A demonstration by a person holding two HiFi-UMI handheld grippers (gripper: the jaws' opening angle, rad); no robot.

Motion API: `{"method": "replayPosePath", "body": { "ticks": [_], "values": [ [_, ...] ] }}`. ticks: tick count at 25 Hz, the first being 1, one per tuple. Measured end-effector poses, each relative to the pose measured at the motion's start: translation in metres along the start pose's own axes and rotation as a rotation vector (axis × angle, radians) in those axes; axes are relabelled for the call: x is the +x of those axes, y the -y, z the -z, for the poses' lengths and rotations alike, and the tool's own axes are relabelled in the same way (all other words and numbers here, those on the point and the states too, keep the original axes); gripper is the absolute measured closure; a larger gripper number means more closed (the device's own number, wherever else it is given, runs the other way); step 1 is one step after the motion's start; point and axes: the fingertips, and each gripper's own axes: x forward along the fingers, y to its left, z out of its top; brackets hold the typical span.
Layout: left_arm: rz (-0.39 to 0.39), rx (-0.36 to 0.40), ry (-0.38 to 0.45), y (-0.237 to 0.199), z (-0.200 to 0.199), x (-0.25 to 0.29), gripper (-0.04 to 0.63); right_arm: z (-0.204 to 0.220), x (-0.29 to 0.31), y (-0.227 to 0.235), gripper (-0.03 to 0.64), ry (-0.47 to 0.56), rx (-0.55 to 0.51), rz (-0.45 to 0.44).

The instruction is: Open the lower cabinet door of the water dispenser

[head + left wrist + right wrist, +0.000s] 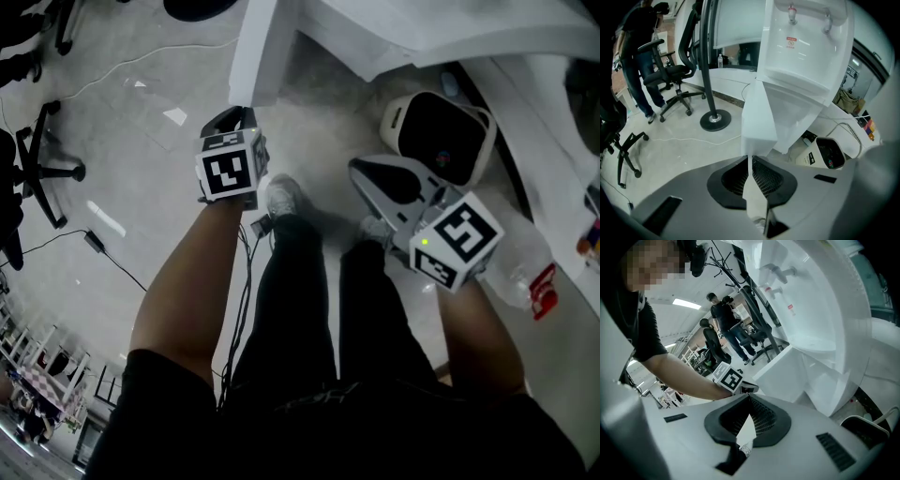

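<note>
The white water dispenser (422, 28) (806, 56) (825, 310) stands in front of me. Its lower cabinet door (255, 56) (759, 122) (787, 364) stands swung out from the body. My left gripper (234, 117) (751, 159) points steeply down at the door's free edge, and its jaws are pinched on that thin white edge. The left gripper's marker cube (727, 377) shows beside the door in the right gripper view. My right gripper (361, 167) (749, 397) hangs to the right, apart from the dispenser, with its jaws together and nothing between them.
A white box-shaped device with a dark face (436, 136) (825, 152) sits on the floor by the dispenser's base. A plastic bottle (525, 272) lies at the right. Office chairs (37, 169) (670, 75), a pole's round base (715, 119) and floor cables are at the left. People (724, 315) stand behind.
</note>
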Motion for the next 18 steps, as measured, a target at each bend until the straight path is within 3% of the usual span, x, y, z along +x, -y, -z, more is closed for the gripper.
{"method": "replayPosePath", "body": {
  "ticks": [18],
  "values": [
    [0.059, 0.035, -0.038, -0.07, -0.015, 0.011, 0.58, -0.06, 0.104, -0.01, 0.604, -0.063, -0.016, -0.004]
  ]
}}
